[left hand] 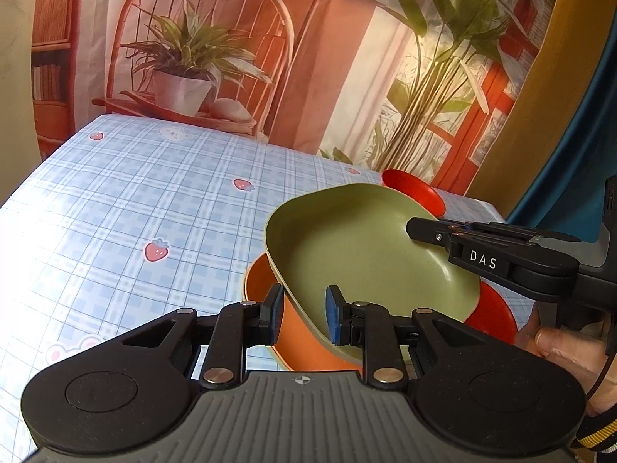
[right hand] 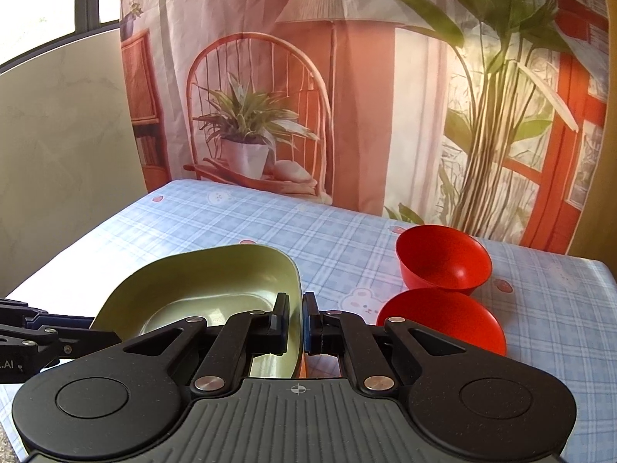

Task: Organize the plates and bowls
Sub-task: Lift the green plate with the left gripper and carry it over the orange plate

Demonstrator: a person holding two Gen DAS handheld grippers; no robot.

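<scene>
Green dish (left hand: 358,247) is tilted above the checked counter (left hand: 135,200), gripped on two sides: left gripper (left hand: 302,314) jaws clamp its near rim, and right gripper (right hand: 296,322) jaws are clenched on its right rim. An orange bowl (left hand: 266,289) sits directly beneath it. Two red bowls (right hand: 443,260) stand touching each other on the counter just to the right.

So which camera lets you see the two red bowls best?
The right wrist view. Both red bowls stand in the open on the tablecloth, and you can see into the far one. In the left wrist view the green dish hides most of them, leaving only red edges.
</scene>
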